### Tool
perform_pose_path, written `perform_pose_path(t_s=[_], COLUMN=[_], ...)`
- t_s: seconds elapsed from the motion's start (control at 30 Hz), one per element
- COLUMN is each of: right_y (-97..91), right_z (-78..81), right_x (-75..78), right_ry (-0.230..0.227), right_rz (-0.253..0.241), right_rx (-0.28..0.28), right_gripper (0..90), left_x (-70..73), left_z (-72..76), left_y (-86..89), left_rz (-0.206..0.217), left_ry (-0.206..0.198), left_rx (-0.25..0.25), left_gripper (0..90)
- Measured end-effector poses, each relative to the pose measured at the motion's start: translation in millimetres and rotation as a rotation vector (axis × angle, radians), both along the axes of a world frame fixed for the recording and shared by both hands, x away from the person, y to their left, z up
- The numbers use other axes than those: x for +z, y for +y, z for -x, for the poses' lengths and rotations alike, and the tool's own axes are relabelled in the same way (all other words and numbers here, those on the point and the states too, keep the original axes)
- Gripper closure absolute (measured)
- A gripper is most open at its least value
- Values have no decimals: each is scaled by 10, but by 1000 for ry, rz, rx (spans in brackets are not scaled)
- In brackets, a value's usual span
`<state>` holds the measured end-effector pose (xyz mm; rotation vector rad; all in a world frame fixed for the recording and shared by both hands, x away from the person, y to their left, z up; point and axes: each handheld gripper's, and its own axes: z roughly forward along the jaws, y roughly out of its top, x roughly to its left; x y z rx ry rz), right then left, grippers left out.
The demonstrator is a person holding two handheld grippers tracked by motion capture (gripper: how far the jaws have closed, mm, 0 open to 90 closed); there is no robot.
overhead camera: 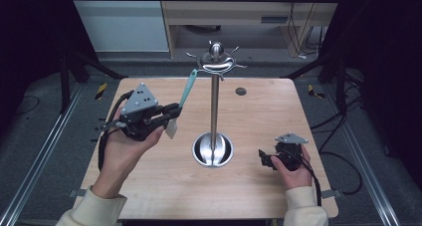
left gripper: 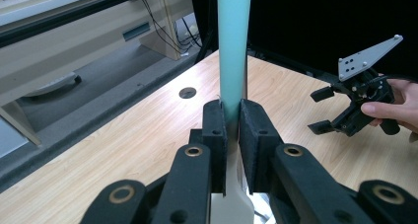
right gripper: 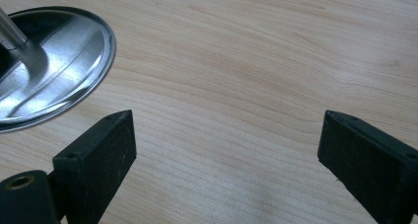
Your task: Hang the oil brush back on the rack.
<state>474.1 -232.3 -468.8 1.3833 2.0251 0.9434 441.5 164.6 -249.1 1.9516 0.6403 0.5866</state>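
We see a light wood-grain table (overhead camera: 149,186) with rounded corners. A steel utensil stand (overhead camera: 214,106) rests directly on it a little toward the near edge of the centre, its round polished base (overhead camera: 213,150) flat on the wood and its thin post rising upright to a hooked top. Near the far edge, just right of the post, sits a small dark round grommet (overhead camera: 241,91).
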Motion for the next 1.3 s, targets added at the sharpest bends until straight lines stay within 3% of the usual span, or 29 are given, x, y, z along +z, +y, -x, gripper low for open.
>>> perform_pose_path(t_s=[0.6,1.1,1.3], right_y=[-7,0,5], right_z=[2,9,2], right_x=[-3,-1,-9], right_ry=[4,2,-2], right_rz=[-5,-24,-10], right_rx=[-2,0,7], right_gripper=[83,82,82], left_x=[-35,-47,-47], left_z=[-91,-151,-150], left_y=[-84,-126,-125], left_rz=[-11,4,-5], left_ry=[17,18,19], left_rx=[-11,-20,-27], left_gripper=[816,816,816])
